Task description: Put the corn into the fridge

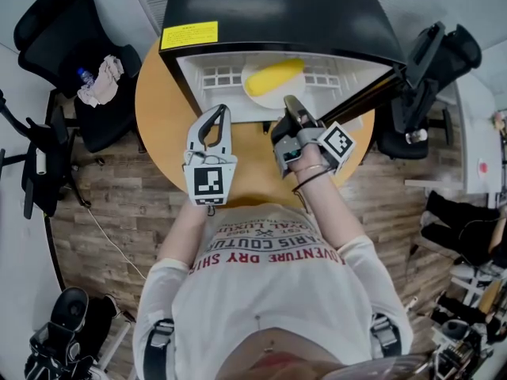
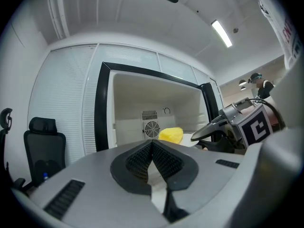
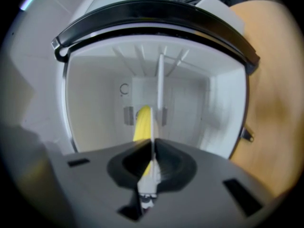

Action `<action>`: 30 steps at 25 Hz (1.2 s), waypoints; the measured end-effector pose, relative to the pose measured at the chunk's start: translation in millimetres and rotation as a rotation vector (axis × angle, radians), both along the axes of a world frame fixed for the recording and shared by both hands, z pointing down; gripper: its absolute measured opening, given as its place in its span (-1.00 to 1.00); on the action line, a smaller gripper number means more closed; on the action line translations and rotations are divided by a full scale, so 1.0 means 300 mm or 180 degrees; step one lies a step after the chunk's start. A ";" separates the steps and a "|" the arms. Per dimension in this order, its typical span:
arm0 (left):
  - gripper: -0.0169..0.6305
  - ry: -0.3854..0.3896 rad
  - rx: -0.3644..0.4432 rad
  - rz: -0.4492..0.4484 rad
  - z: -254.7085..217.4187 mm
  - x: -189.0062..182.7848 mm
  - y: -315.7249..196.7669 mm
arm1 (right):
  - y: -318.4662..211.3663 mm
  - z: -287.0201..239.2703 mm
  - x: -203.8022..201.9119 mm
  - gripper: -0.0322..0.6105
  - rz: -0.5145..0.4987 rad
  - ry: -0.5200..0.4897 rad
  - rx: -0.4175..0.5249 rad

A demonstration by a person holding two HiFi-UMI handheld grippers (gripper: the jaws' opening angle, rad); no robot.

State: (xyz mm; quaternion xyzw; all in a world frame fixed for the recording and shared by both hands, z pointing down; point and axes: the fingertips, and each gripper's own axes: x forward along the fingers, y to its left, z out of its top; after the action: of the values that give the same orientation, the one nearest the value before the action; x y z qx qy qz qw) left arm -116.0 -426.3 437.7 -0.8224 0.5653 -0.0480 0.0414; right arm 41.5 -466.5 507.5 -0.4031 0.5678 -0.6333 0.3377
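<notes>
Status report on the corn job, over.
Left gripper shut, empty. Right gripper shut on plate rim. Corn on plate, inside open fridge. Nothing in the way.

R gripper [image 3: 152,144] jaws nearly together, pinching a thin white plate [image 3: 148,179] seen edge-on (view's rolled sideways). Yellow corn [image 3: 142,122] sits against plate's left side, just past the tips, inside white fridge [image 3: 95,103] w/ black frame. Wood table [image 3: 273,103] at right.

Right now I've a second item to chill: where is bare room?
Free: the fridge rack left of the plate with corn, and table left of the left hand-held gripper. Crowded: right hand-held gripper gripping the plate's rim.
</notes>
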 end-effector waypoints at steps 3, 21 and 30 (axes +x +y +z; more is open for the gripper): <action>-0.86 -0.0015 0.0001 0.0020 0.003 0.003 -0.010 | -0.025 0.004 -0.002 -0.77 0.0045 0.0003 0.0004; -0.86 -0.0020 -0.0115 0.0056 0.035 0.016 0.029 | -0.051 -0.036 -0.014 -0.75 0.0157 0.0030 -0.0037; -0.86 -0.0017 -0.0135 0.0028 0.038 0.001 0.032 | -0.060 -0.047 -0.015 -0.74 0.0273 0.0030 0.0010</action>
State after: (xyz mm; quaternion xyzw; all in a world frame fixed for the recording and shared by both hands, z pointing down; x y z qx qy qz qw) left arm -115.8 -416.7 449.0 -0.8255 0.5604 -0.0621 0.0257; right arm 36.9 -484.5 493.4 -0.4296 0.5525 -0.6154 0.3625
